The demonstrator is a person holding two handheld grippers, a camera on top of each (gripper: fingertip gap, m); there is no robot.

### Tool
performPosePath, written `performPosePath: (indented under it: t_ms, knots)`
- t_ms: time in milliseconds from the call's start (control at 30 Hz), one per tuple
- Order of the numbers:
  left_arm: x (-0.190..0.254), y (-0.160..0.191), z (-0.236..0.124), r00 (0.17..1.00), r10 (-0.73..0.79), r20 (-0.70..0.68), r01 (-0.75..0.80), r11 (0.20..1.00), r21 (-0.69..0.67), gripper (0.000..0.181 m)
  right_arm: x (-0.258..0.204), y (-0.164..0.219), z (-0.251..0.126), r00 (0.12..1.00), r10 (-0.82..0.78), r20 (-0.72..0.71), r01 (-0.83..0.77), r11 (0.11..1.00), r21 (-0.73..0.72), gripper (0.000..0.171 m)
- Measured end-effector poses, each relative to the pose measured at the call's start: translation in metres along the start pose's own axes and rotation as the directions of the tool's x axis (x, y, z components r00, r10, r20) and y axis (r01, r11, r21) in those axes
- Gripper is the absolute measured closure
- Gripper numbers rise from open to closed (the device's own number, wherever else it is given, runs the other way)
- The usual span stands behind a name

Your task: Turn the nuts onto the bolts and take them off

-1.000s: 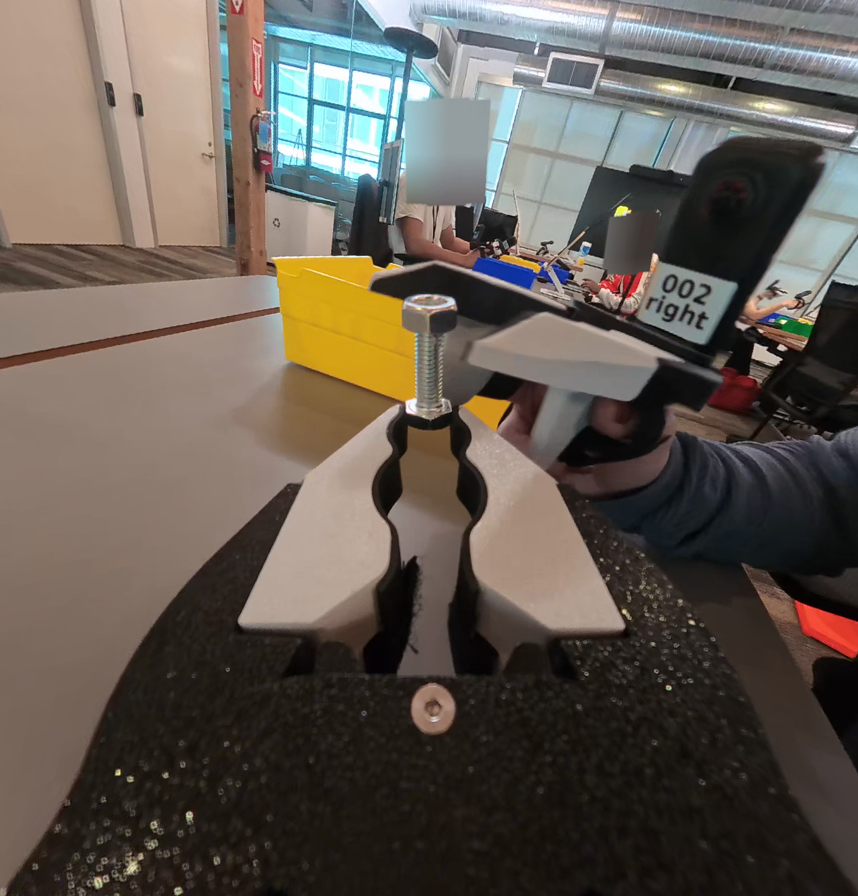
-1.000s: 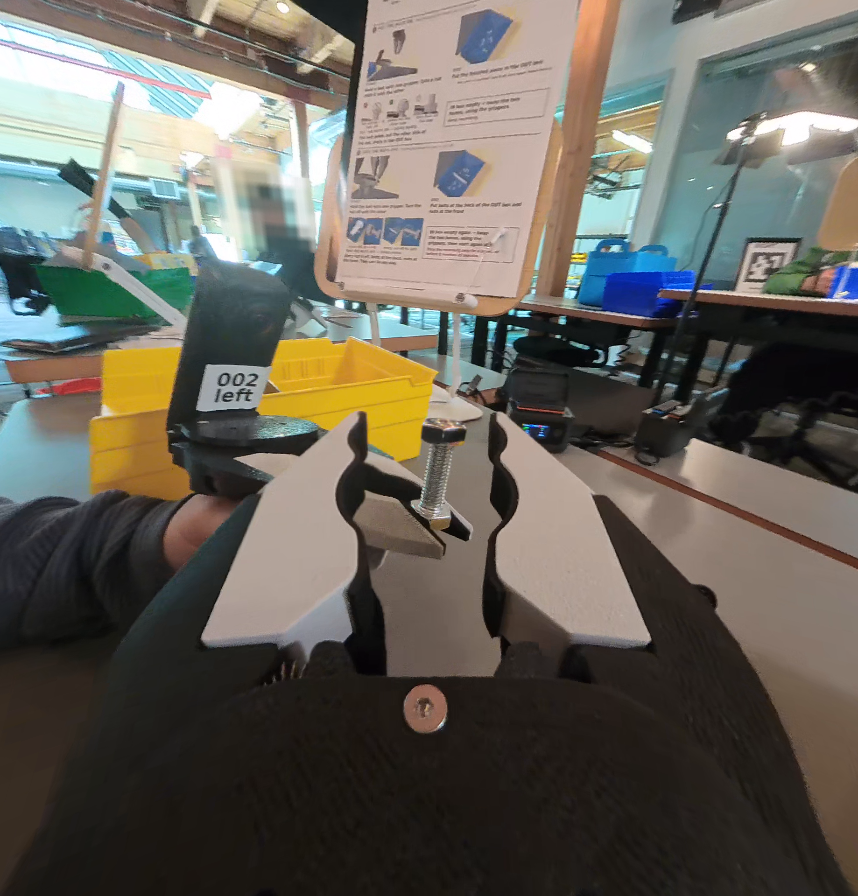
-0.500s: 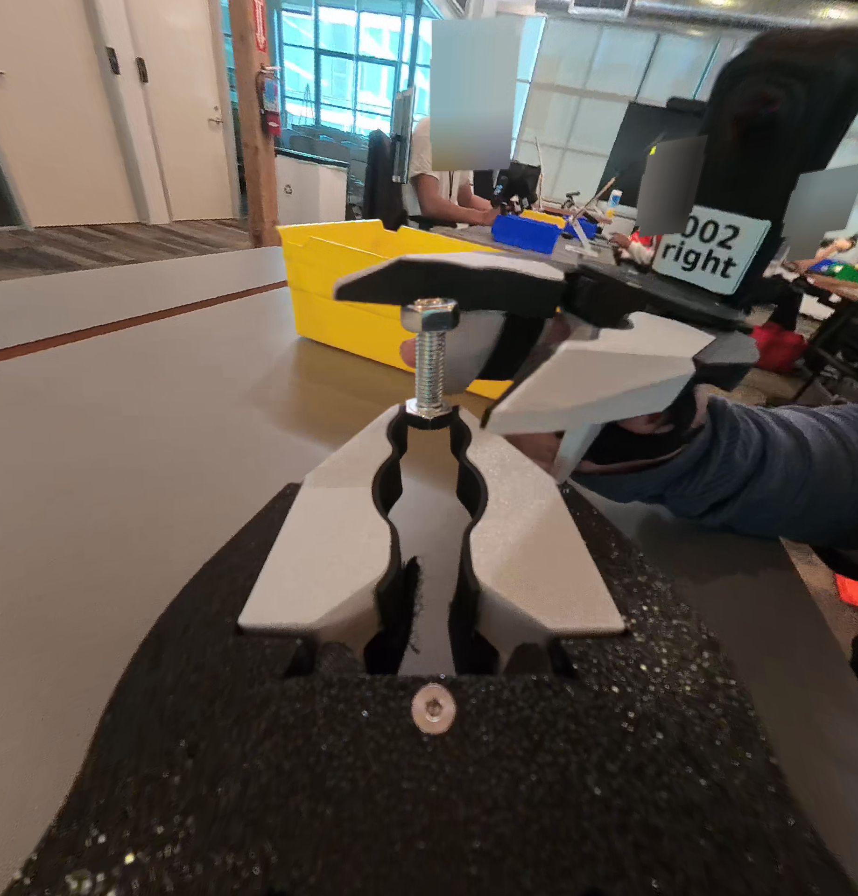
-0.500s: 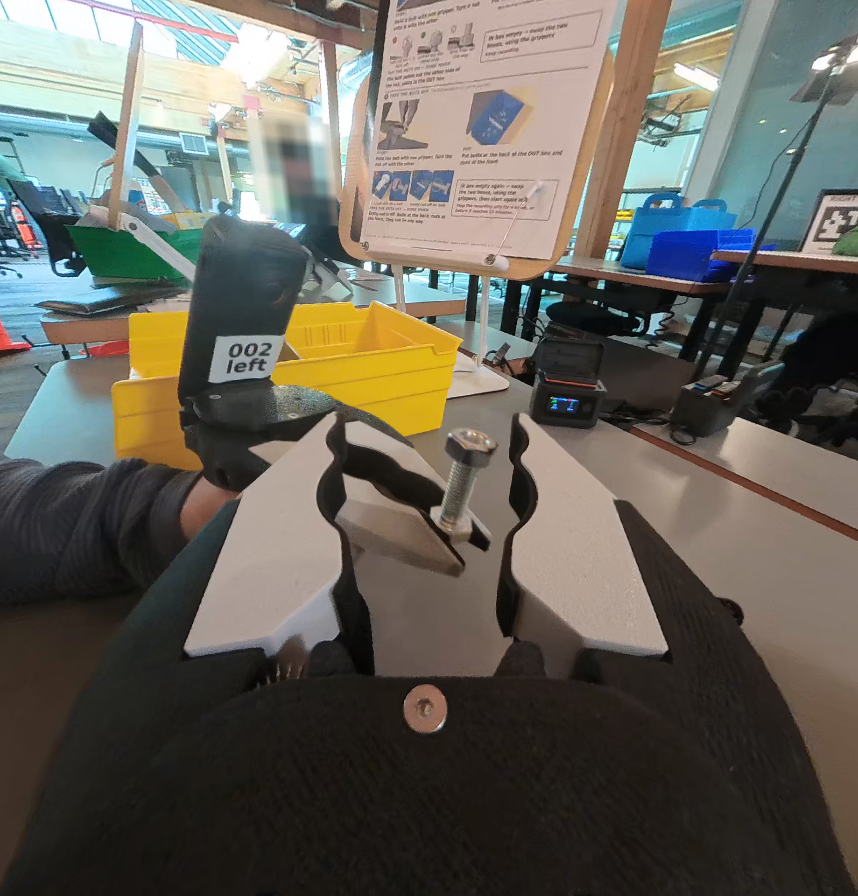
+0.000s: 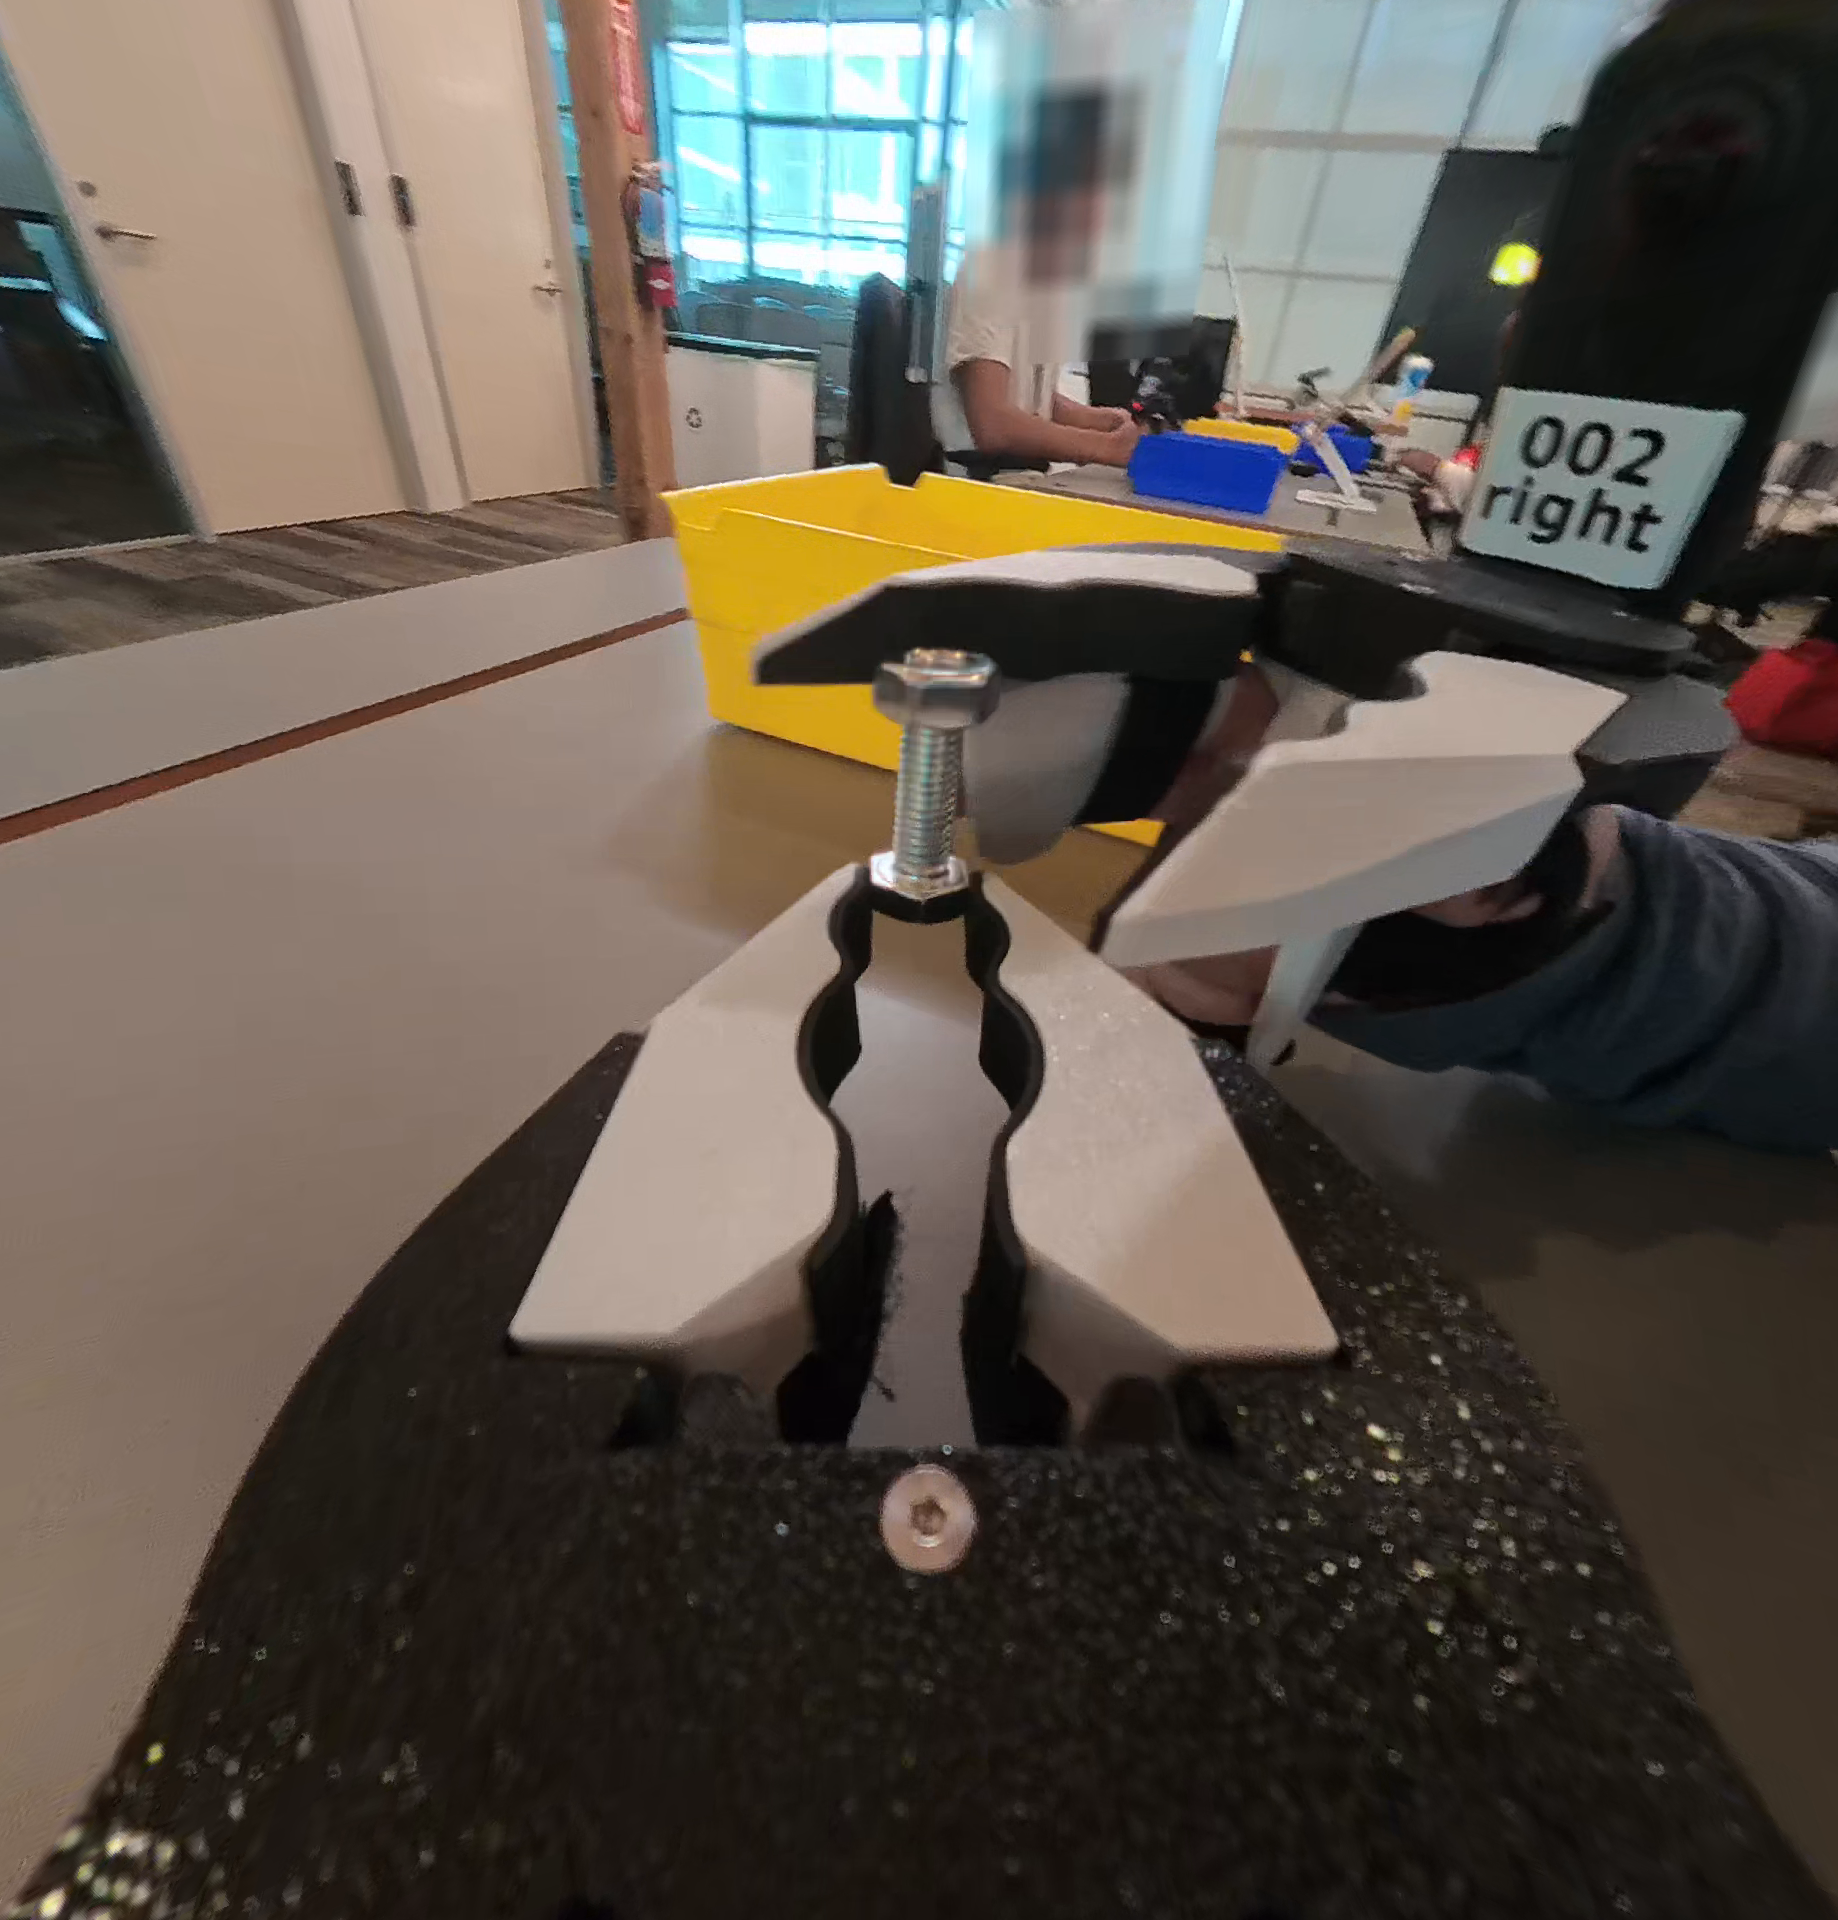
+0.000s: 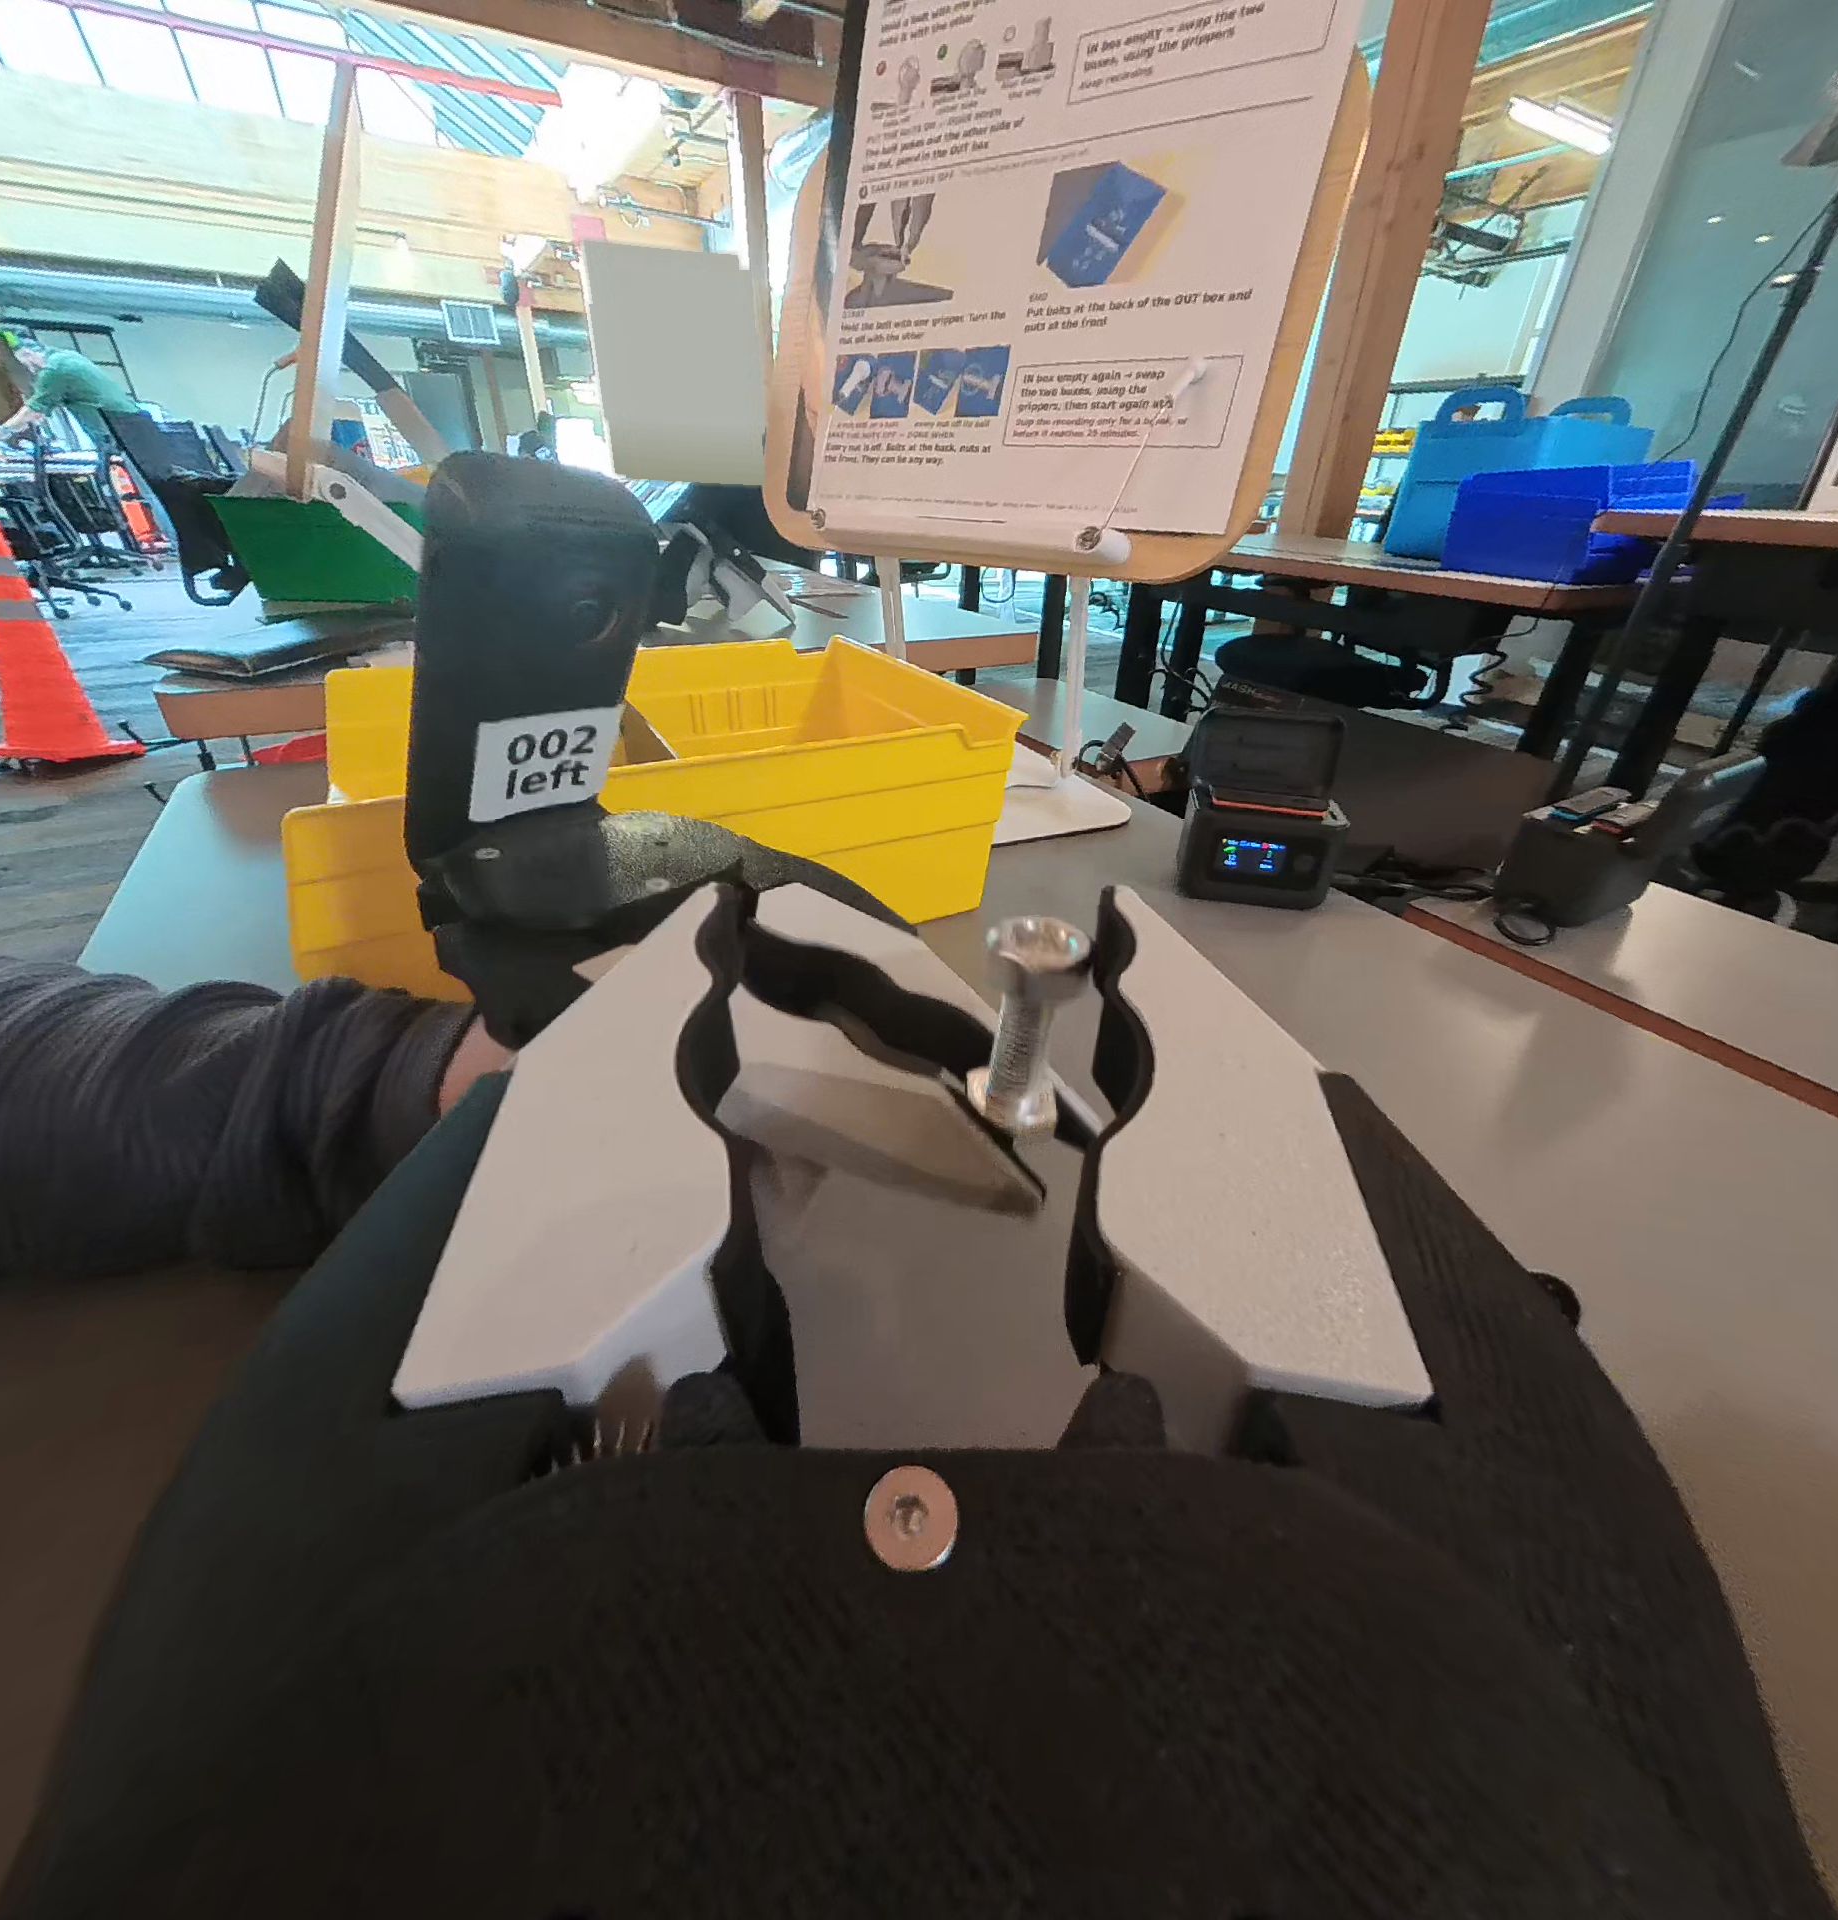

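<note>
Two grippers meet over a grey table (image 5: 271, 1039), with a yellow bin (image 6: 811, 790) behind.

The left gripper (image 5: 917, 914) pinches a nut (image 5: 916, 875) at its tips, a bolt (image 5: 930, 774) standing up from it. The right gripper (image 6: 910, 940) is spread wide around the bolt's head, not clamping.

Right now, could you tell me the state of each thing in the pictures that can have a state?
Left gripper: shut on the nut.
Nut: threaded on the bolt, at the shank's lower end.
Bolt: upright, head up.
Right gripper: open, fingers either side of the bolt head.
Yellow bin: open-topped, on the table; contents hidden.
</note>
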State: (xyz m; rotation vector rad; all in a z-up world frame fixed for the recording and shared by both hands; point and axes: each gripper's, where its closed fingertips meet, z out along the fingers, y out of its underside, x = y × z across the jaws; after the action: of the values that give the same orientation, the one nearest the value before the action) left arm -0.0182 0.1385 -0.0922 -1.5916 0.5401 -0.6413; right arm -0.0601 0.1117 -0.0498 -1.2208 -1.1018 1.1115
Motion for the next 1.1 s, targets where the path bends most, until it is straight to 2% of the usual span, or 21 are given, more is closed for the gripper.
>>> performPosePath:
  t_ms: [100,233,333,500,667,733,833,933,1000,1100]
  knots:
    - [-0.021,-0.005,-0.009,0.996,-0.032,0.088,0.029,0.999,0.038,0.165,0.004,0.0,-0.003,1.0,0.01,-0.003,-0.01,1.0,0.001,0.112]
    - [0.0,-0.005,-0.004,1.0,0.016,-0.014,-0.015,0.999,0.034,0.165,0.009,-0.001,-0.002,0.999,0.036,-0.021,-0.035,0.999,0.021,0.11]
    - [0.007,0.002,0.002,0.998,0.062,-0.018,-0.062,0.998,-0.012,0.166,0.001,0.0,-0.001,0.998,0.063,0.031,-0.064,0.998,0.019,0.112]
    - [-0.027,-0.005,-0.012,0.992,-0.078,0.1,0.074,0.996,0.046,0.165,0.008,0.0,-0.004,0.997,0.08,0.014,-0.08,0.997,0.017,0.115]
    - [0.011,-0.001,0.001,0.998,0.004,-0.066,-0.004,1.0,0.0,0.166,0.008,-0.002,-0.003,0.995,0.095,0.008,-0.096,0.994,0.044,0.112]
    - [0.012,0.004,0.004,0.998,0.019,-0.053,-0.021,0.999,-0.028,0.165,0.001,-0.002,-0.003,0.995,0.091,0.04,-0.093,0.995,0.045,0.115]
    - [-0.002,0.0,-0.001,1.0,-0.025,0.003,0.025,1.0,-0.001,0.165,0.007,0.0,-0.003,0.996,0.084,0.014,-0.084,0.996,0.028,0.11]
    - [-0.02,-0.003,-0.008,0.994,-0.074,0.075,0.072,0.997,0.027,0.166,0.012,0.0,-0.005,0.992,0.127,0.021,-0.128,0.991,0.035,0.117]
    - [-0.016,-0.006,-0.009,0.995,-0.1,0.029,0.099,0.994,0.052,0.166,0.015,-0.001,-0.005,0.991,0.134,0.006,-0.134,0.99,0.043,0.116]
    - [0.001,-0.009,-0.004,0.998,-0.05,-0.034,0.052,0.997,0.053,0.166,0.012,-0.005,-0.005,0.99,0.137,0.01,-0.138,0.988,0.07,0.111]
